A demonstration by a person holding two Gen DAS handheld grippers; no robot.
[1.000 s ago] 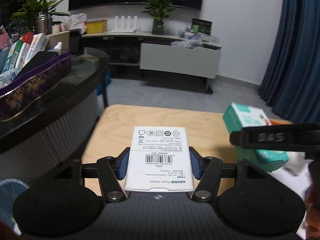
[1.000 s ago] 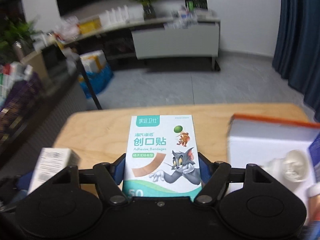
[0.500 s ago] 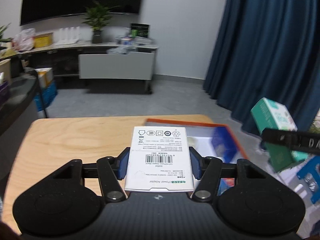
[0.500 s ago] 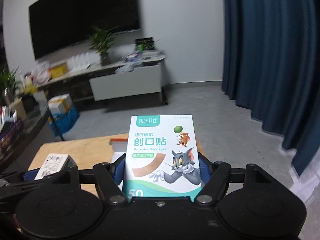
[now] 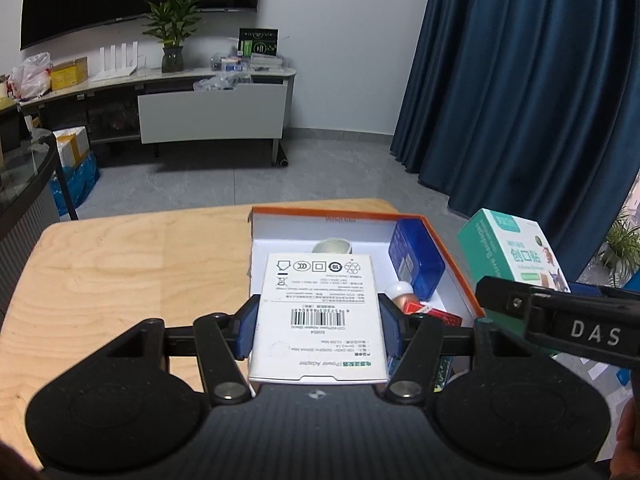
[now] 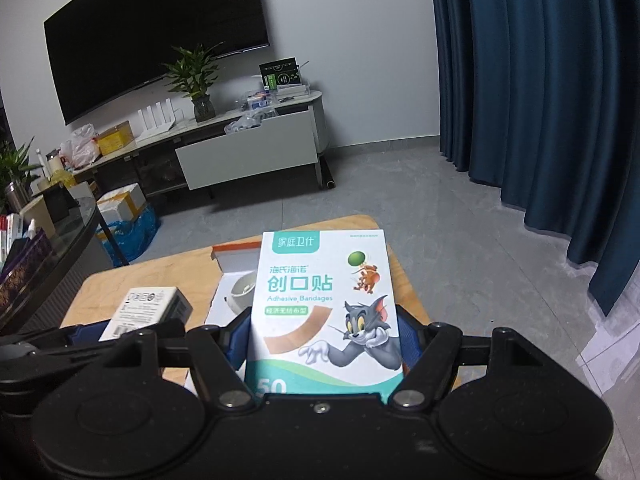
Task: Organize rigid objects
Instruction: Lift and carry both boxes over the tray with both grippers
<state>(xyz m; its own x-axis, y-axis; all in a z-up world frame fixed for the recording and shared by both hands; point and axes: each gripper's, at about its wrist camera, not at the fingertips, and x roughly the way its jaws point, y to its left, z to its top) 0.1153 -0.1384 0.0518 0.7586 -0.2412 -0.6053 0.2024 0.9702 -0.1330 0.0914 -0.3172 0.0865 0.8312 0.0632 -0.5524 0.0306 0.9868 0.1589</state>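
My left gripper (image 5: 318,330) is shut on a white power adapter box (image 5: 318,312) and holds it above the near end of an orange-rimmed white storage box (image 5: 452,256). That storage box holds a blue case (image 5: 416,264), a roll of white tape (image 5: 332,246) and a small bottle (image 5: 400,292). My right gripper (image 6: 326,344) is shut on a teal and white adhesive bandage box (image 6: 324,304), held above the table to the right of the storage box. The bandage box also shows in the left wrist view (image 5: 508,248). The adapter box also shows in the right wrist view (image 6: 148,310).
A light wooden table (image 5: 120,268) carries the storage box. A dark glass counter (image 6: 52,256) with a basket of packets stands to the left. Blue curtains (image 5: 520,80) hang on the right. A TV cabinet (image 5: 200,108) stands across the grey floor.
Both grippers have swung right with their boxes. The storage box has come into view under the left gripper. The right gripper has risen and backed off from the table.
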